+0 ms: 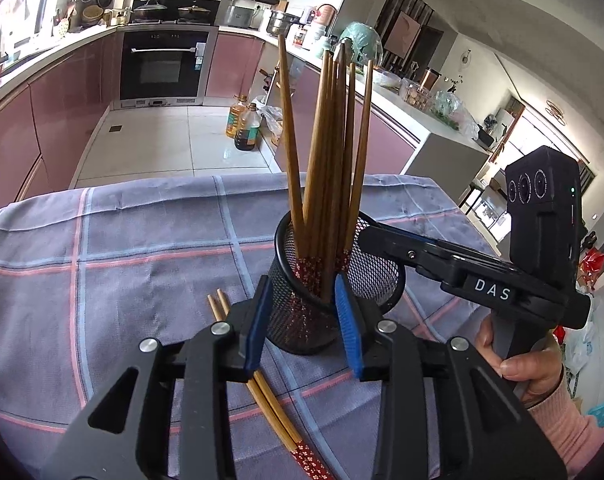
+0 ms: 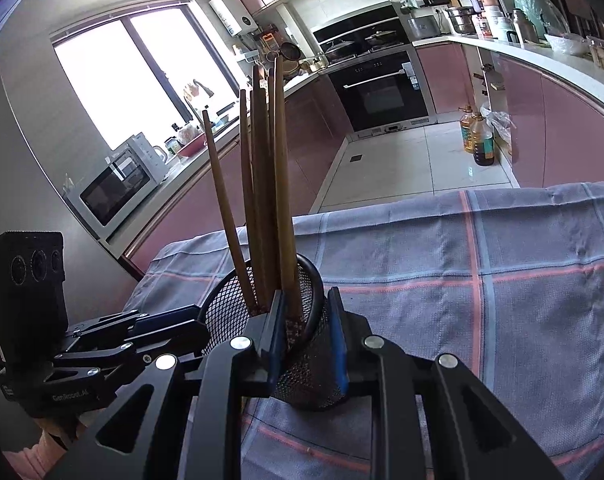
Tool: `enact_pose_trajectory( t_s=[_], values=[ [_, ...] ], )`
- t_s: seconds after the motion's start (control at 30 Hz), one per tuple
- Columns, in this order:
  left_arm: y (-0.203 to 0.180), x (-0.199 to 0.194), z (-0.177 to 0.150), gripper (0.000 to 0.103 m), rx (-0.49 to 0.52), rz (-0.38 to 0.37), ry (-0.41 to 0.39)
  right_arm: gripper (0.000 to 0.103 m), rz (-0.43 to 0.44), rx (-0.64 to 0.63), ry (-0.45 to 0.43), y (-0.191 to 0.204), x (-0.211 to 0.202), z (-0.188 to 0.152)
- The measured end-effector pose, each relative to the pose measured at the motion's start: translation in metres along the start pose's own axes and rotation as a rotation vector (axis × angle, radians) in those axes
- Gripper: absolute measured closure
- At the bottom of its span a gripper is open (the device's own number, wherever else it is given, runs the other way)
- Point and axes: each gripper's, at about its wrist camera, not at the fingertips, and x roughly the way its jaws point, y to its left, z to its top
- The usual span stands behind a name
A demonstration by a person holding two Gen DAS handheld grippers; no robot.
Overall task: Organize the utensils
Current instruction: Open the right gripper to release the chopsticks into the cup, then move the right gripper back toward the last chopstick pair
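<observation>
Loading step: right gripper (image 2: 305,336) clamps mesh holder (image 1: 337,292) rim at table (image 1: 102,260) centre. Left gripper (image 1: 302,320) released, empty. Next: grab chopstick pair (image 1: 262,392) at 7 o'clock of holder.

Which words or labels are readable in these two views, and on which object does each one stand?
"DAS": white letters on the right gripper body.
"GenRobot.AI": small print on the left gripper body, only just legible.
Sticker on the oven door: too small to read.
Oil bottle label: blurred, unreadable.
</observation>
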Motion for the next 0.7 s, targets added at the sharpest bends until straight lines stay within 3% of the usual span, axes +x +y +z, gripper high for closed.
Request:
enact_pose_trajectory(
  t_s=[0.37, 0.7],
  values=[
    [0.008, -0.030, -0.030, 0.070, 0.029, 0.069, -0.036, 0.070, 0.012, -0.077, -0.082, 0.018, -0.055, -0.023],
    [0.017, -0.007, -0.084, 0.066, 0.016, 0.112, 0.101, 0.066, 0.005, -0.123, 0.055, 0.033, -0.036, -0.082]
  ],
)
